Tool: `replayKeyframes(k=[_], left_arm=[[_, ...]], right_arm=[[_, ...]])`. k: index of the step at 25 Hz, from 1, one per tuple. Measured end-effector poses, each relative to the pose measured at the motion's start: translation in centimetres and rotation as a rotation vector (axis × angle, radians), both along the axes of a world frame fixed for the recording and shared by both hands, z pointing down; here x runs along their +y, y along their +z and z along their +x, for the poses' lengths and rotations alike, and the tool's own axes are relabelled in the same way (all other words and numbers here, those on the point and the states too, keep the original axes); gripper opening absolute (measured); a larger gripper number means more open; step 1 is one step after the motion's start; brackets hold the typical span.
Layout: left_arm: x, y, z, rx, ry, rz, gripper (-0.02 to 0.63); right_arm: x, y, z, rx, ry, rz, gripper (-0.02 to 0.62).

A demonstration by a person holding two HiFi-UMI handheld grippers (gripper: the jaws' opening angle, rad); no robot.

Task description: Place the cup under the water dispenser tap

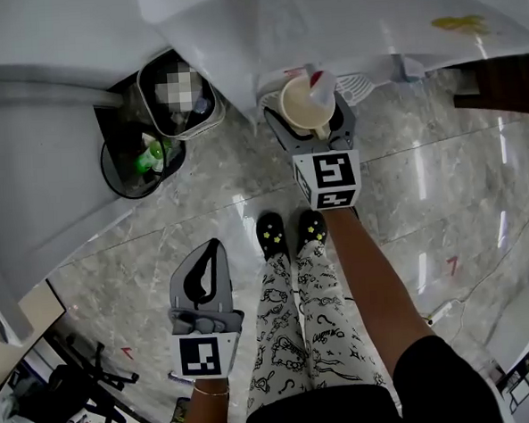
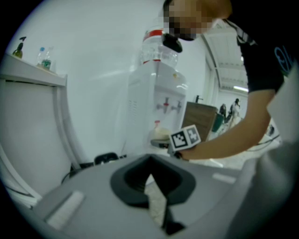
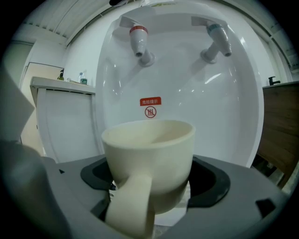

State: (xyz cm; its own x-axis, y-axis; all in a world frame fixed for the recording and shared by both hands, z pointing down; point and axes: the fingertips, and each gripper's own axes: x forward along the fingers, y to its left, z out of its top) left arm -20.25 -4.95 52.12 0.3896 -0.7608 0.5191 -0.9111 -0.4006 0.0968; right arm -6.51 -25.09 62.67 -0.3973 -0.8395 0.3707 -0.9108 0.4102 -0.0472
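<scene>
Jaws of the right gripper (image 1: 309, 114) are clamping the cream cup (image 3: 148, 165) from both sides and are holding it upright, with its handle (image 3: 131, 205) pointing back toward this gripper's camera. The cup is sitting in front of the white water dispenser (image 2: 156, 100), inside the tap recess — the red tap (image 3: 138, 41) is hanging above it, a little to the left in the right gripper view, and the blue tap (image 3: 216, 39) is standing further to the right. Whether the cup is touching the tray below, I cannot tell. The left gripper (image 1: 212, 254) is hanging low over the marble floor (image 1: 425, 205), well apart from the dispenser — its jaws are pressing together with nothing between them.
</scene>
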Motion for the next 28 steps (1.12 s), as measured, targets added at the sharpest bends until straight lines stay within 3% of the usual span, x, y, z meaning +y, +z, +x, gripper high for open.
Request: replayKeyframes(k=[7, 15, 19, 22, 23, 24, 25, 28], left_arm=[[0.2, -0.2, 1.3, 0.046, 0.006, -0.022, -0.003], [0.0, -1.6, 2.9, 0.063, 0.03, 0.004, -0.003], [-0.5, -3.3, 2.1, 0.05, -0.008, 0.039, -0.003], [-0.7, -5.8, 2.1, 0.039, -0.017, 0.067, -0.003], [-0.6, -7.1, 2.2, 0.036, -0.018, 0.077, -0.003], [-0.4, -8.5, 2.4, 0.038, -0.017, 0.084, -0.003], [0.0, -10.1, 2.7, 0.044, -0.014, 0.087, -0.003], [1.4, -15.5, 4.0, 0.089, -0.004, 0.091, -0.003]], right_arm=[[0.2, -2.0, 0.2, -0.07, 0.023, 0.02, 0.439], [1.5, -7.0, 1.5, -0.019, 0.022, 0.153, 0.439], [4.6, -11.6, 2.7, 0.028, 0.034, 0.209, 0.439], [8.3, -15.6, 4.1, -0.007, 0.004, 0.19, 0.434], [9.6, -17.4, 4.5, -0.028, 0.001, 0.185, 0.415], [10.9, -19.4, 5.1, -0.043, 0.003, 0.191, 0.277], [12.3, -21.7, 5.6, -0.048, 0.003, 0.202, 0.012], [15.8, -27.9, 6.8, -0.042, -0.024, 0.176, 0.012]])
